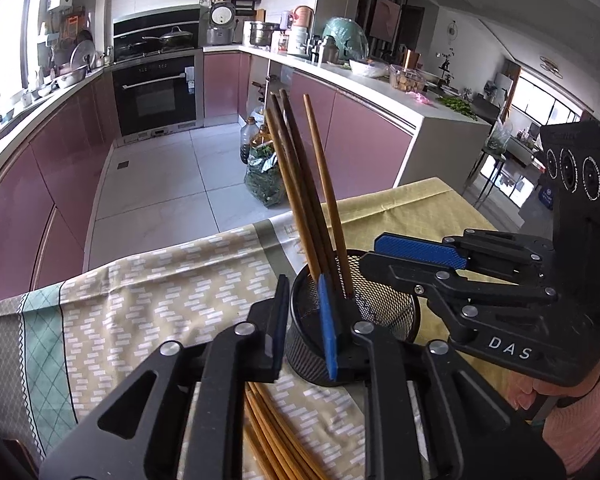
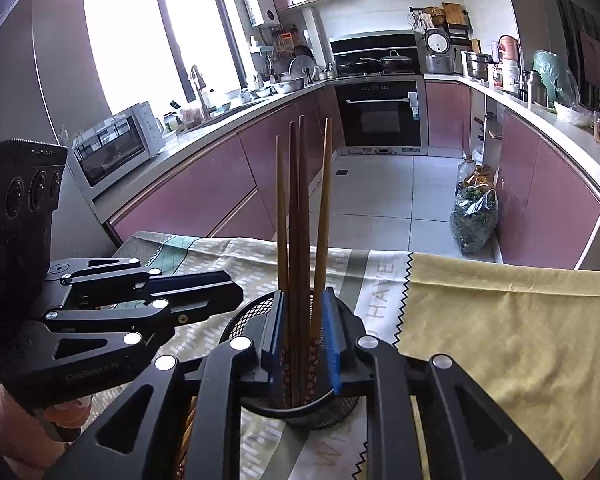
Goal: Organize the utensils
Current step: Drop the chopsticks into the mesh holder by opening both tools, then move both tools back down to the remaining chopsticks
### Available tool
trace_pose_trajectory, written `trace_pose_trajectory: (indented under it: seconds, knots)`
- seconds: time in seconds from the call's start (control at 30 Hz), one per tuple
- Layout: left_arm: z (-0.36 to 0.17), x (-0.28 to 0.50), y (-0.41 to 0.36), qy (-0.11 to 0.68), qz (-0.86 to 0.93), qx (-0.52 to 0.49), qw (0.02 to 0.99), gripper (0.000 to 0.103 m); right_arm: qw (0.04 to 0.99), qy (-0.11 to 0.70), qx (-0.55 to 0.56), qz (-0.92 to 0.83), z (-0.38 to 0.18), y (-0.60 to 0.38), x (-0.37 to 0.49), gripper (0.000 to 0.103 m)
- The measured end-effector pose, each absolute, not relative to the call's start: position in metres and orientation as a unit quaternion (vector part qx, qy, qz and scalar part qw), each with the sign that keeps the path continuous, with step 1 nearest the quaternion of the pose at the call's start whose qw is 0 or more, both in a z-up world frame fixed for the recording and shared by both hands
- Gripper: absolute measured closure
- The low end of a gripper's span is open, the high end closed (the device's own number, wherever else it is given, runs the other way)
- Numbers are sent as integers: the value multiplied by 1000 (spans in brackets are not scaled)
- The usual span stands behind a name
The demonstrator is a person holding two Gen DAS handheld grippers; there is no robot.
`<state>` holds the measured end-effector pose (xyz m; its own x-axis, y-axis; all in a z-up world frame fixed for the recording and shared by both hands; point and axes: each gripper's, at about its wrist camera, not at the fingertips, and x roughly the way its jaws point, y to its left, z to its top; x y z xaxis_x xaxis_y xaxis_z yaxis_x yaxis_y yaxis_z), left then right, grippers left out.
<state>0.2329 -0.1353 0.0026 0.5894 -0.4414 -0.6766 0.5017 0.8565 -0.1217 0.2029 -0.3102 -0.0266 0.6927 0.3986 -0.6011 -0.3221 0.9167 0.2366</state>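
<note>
Four chopsticks stand in the mesh cup on the table; right hand-held gripper slightly spread around them, apparently releasing; left hand-held gripper likewise parted, straddling the cup's rim.

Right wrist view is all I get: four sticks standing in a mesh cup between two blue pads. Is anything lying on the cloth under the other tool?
Observer: Yes. The left wrist view shows loose chopsticks lying in a bundle on the cloth, beneath the left gripper.
Visitor: Is that gripper holding anything?
Observer: No. Its fingers stand apart at the near rim of the mesh cup, and no chopstick shows between them.
Visitor: Who holds my tool?
Observer: A hand in a pink sleeve, seen under the right gripper.
</note>
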Motion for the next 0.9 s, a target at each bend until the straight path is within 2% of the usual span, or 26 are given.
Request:
trace_pose_trajectory:
  seconds: [0.23,0.3,0.43,0.9]
  knots:
    - [14,195,-107,316,-251,42,914,62,923,311,54,222,-14,-305,173,74]
    - [16,183,-96,302,-245,42,920,51,923,302,48,234,-10,-300,161,71]
    - [10,162,-77,294,-227,49,927,49,921,290,34,257,-12,-288,133,61]
    - [-79,122,-54,381,-205,79,898,49,877,397,24,270,-86,-243,113,61]
